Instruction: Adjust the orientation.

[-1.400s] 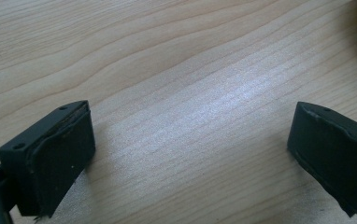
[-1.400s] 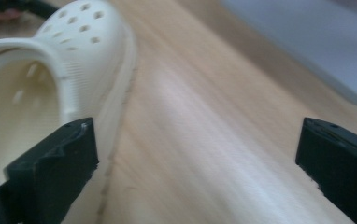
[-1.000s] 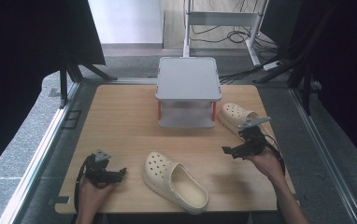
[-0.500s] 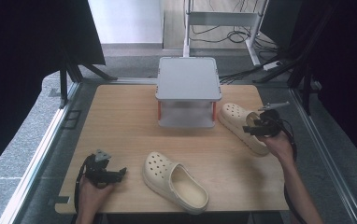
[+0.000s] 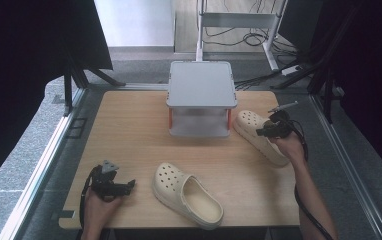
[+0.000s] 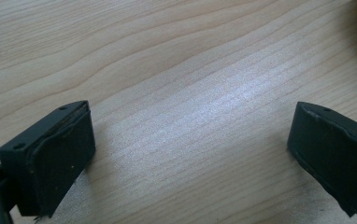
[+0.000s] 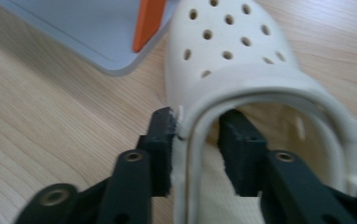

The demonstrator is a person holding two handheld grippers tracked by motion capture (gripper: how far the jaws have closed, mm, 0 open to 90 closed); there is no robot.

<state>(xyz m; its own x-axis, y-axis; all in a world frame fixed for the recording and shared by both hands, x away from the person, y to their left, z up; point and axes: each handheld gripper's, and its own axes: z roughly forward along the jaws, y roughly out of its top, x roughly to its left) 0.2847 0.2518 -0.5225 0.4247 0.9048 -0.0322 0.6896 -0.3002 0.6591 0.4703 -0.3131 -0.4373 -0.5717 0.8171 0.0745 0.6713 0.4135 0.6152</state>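
Note:
Two cream clogs lie on the wooden table [image 5: 129, 120]. One clog [image 5: 186, 194] is near the front edge at the middle. The other clog [image 5: 251, 126] [image 7: 232, 51] lies at the right, beside the grey stand. My right gripper [image 5: 264, 132] [image 7: 195, 126] is at that clog's heel opening. Its jaws have just been closing and now pinch the side wall and strap, one pad outside and one inside. My left gripper [image 5: 129, 184] [image 6: 190, 140] rests at the front left, open, with bare wood between its jaws.
A grey two-level stand [image 5: 201, 85] [image 7: 74, 28] with orange posts sits at the back middle of the table, close to the right clog's toe. A metal frame borders the table, with dark curtains on both sides.
The right hand moved away from me to the right clog's heel, and its jaws went from wide apart to closed on the clog's wall. The left hand stayed still.

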